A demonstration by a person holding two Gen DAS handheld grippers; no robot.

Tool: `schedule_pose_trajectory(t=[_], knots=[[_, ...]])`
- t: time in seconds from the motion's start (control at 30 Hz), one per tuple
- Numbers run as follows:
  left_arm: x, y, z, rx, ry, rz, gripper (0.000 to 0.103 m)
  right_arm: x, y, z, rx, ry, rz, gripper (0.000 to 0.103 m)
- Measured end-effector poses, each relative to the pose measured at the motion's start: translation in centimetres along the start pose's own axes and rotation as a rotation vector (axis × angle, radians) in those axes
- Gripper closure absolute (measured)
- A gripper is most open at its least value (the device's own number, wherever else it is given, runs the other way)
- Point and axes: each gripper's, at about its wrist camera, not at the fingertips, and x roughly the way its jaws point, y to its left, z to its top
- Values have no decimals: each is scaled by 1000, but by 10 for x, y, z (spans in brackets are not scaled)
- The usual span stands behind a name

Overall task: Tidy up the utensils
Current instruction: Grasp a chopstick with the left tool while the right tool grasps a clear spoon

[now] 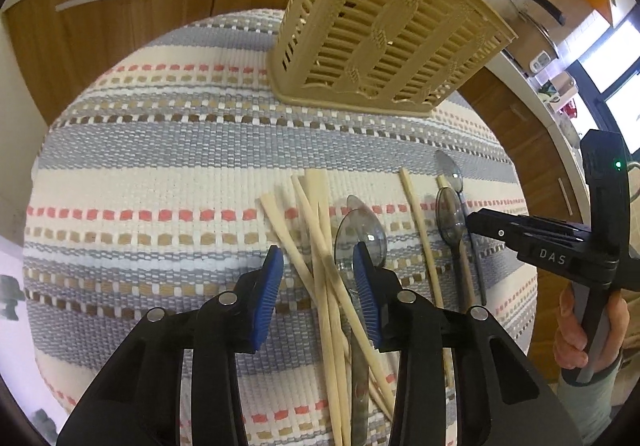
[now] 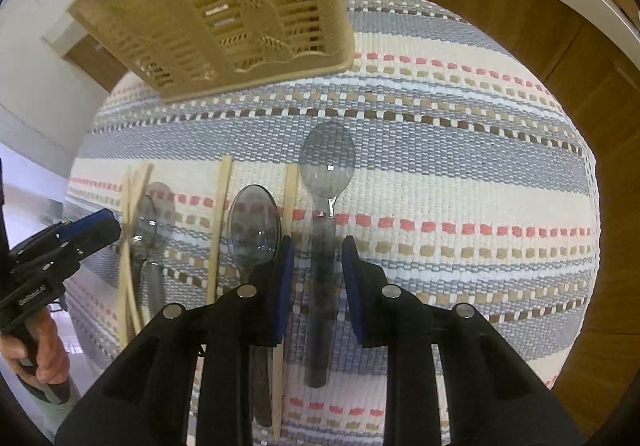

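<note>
Sorting barely begun: parted left gripper [image 1: 318,266] straddles pale wooden chopsticks [image 1: 320,246], parted right gripper [image 2: 316,258] straddles a grey plastic spoon [image 2: 326,181], with the slatted beige plastic holder [image 1: 384,25] beyond both.

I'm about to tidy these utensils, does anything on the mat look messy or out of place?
Yes. The chopsticks near the left claw lie crossed in a loose heap over a spoon, not lined up. The beige utensil basket behind them stands upright. Nothing looks spilled or broken.
</note>
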Motion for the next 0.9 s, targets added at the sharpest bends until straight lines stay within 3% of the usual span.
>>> schedule_pose_trajectory(t=[0.17,0.3,0.43,0.6,0.9], knots=[[11,-7,1,13,24,21,78,8,10,-1,-39,8,-56,82],[17,-14,2,27,22,54,92,11,19,-5,-81,9,-102,92],[13,-8,1,13,25,4,99,11,21,-10,-88,10,-88,92],[0,14,4,-9,41,-70,99,2,6,-19,-71,17,-43,92],[-2,30,5,88,93,80,98,-1,0,-18,-55,25,-18,92]])
